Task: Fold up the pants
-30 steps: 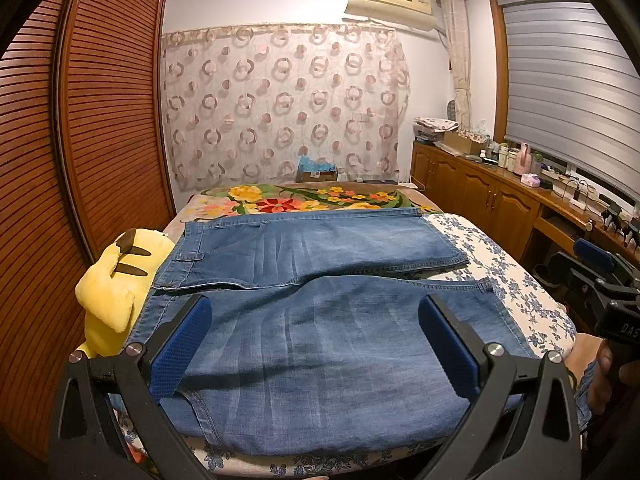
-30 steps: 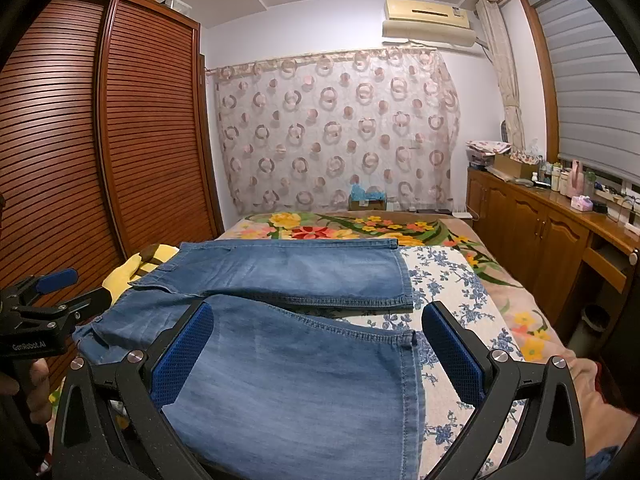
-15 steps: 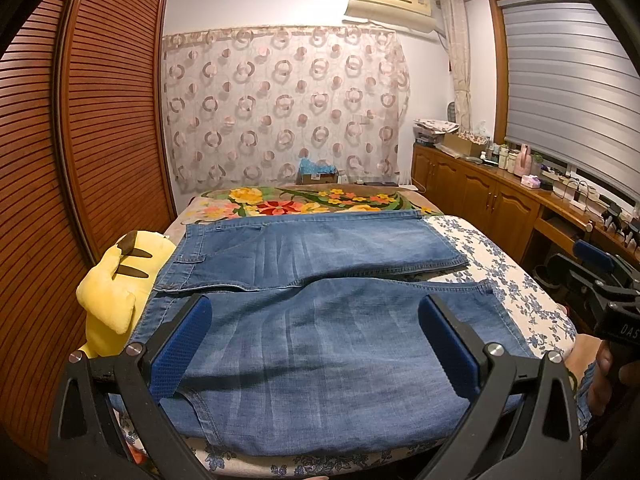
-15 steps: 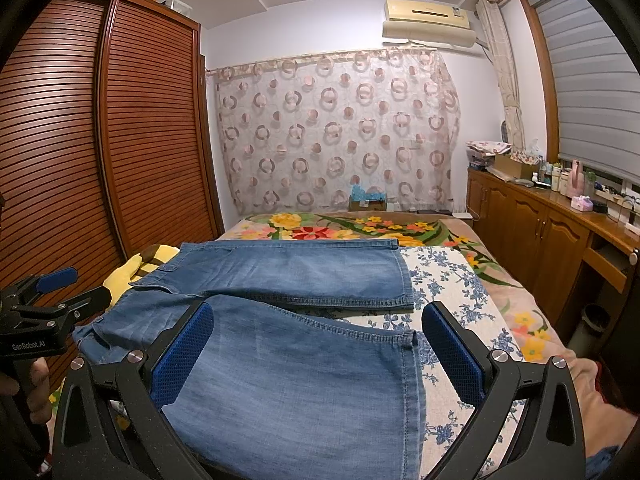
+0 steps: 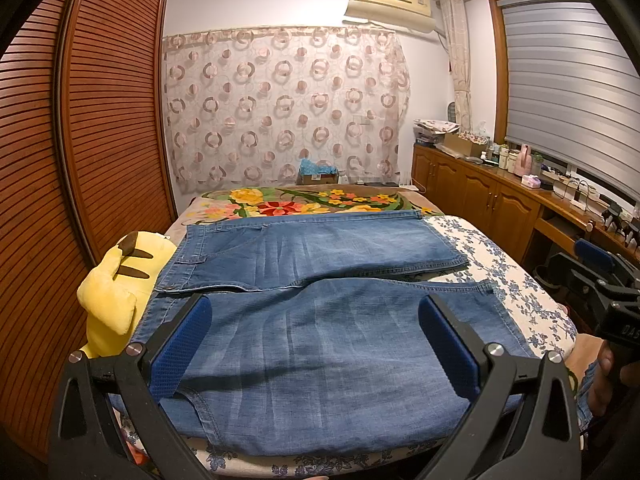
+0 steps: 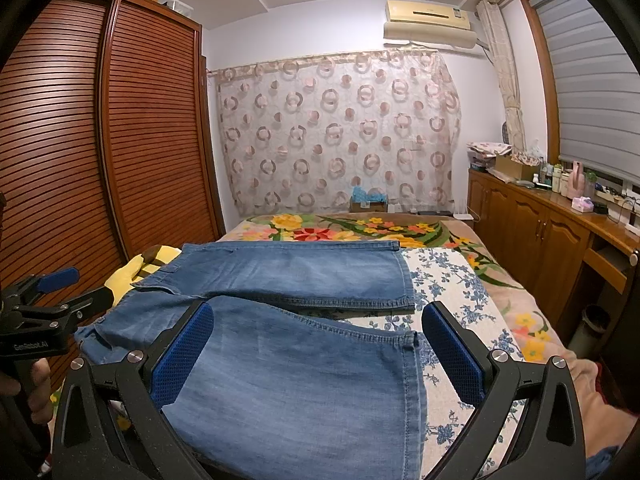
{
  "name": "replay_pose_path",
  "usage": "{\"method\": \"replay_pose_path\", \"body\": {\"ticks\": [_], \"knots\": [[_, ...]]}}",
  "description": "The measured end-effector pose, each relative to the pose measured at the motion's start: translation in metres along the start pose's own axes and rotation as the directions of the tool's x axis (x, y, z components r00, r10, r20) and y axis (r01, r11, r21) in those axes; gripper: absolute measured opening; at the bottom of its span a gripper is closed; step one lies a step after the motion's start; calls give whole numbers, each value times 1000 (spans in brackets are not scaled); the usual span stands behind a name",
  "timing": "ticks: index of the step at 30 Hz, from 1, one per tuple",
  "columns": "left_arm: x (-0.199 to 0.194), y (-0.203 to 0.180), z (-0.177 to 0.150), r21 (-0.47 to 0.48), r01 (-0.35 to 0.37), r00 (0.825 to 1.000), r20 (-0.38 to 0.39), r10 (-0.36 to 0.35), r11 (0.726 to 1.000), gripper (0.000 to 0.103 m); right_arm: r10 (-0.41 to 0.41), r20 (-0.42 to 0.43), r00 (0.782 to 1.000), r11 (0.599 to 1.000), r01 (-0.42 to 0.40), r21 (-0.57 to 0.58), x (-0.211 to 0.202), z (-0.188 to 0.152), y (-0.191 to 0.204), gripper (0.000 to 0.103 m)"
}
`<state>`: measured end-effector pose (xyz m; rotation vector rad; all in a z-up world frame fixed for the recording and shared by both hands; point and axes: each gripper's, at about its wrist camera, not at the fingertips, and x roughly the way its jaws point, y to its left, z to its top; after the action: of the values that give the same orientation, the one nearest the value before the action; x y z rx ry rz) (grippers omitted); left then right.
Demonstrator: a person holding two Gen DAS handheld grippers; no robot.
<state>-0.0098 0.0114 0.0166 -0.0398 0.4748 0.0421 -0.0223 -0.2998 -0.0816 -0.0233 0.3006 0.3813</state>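
Blue denim pants (image 5: 316, 332) lie spread flat across the bed, waistband at the left, both legs running to the right with their hems (image 6: 408, 280) side by side. My left gripper (image 5: 316, 320) hovers open above the near leg close to the waist end, blue pads wide apart and empty. My right gripper (image 6: 318, 328) hangs open over the near leg by its hem, holding nothing. In the left wrist view the right gripper (image 5: 600, 276) shows at the right edge; in the right wrist view the left gripper (image 6: 52, 292) shows at the left edge.
A yellow plush toy (image 5: 116, 292) sits against the pants' waist at the bed's left side. A floral blanket (image 5: 312, 202) covers the far end of the bed. A slatted wooden wardrobe (image 5: 80, 140) stands left, low wooden cabinets (image 5: 488, 200) with bottles right.
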Motion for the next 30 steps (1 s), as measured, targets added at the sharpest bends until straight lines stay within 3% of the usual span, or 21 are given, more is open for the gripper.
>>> {"method": "replay_pose_path", "body": {"ticks": [10, 18, 30], "knots": [[1, 0, 0, 0, 4, 1000, -6, -4, 1000, 103, 4, -4, 1000, 1000, -4, -1, 1, -1, 0, 103], [14, 27, -3, -12, -21, 998, -63, 20, 1000, 103, 27, -44, 999, 1000, -27, 4, 12, -2, -7, 103], [46, 75, -27, -49, -69, 990, -128, 62, 996, 103, 41, -181, 983, 998, -50, -42, 44, -10, -12, 103]]}}
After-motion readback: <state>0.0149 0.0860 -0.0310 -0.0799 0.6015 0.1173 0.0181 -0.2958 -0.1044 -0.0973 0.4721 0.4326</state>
